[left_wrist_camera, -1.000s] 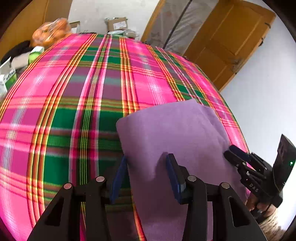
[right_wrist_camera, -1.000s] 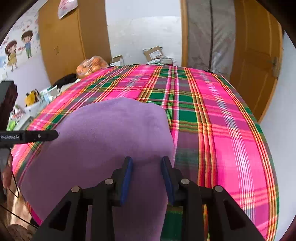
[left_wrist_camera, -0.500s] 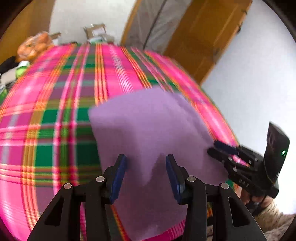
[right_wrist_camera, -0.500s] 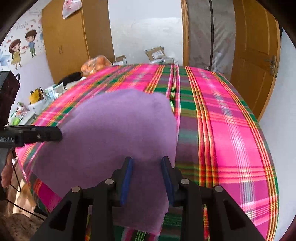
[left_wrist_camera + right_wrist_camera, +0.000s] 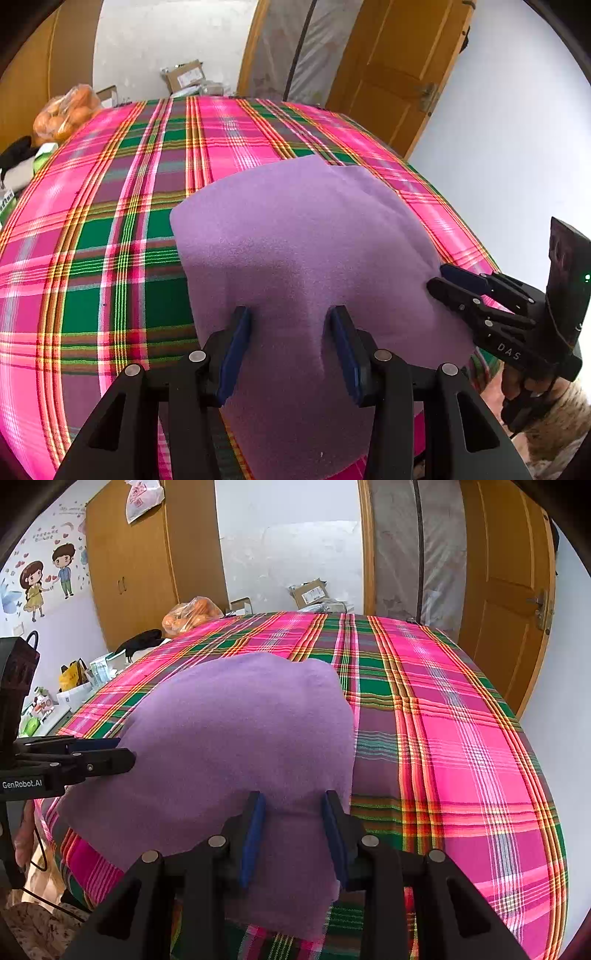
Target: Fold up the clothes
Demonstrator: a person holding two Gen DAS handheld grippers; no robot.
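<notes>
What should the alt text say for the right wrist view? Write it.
A purple cloth lies on a pink and green plaid bedcover, its near edge between the fingers of the right gripper. The left gripper meets the cloth's left side; a wooden door stands behind.

We note purple cloth (image 5: 303, 240), plain, no pattern. Bedcover (image 5: 443, 738) plaid: pink, green, with yellow and red stripes. Our left gripper (image 5: 291, 347) and right gripper (image 5: 293, 830) black, blue pads (image 5: 253, 834). Door (image 5: 506, 602) orange-brown.
</notes>
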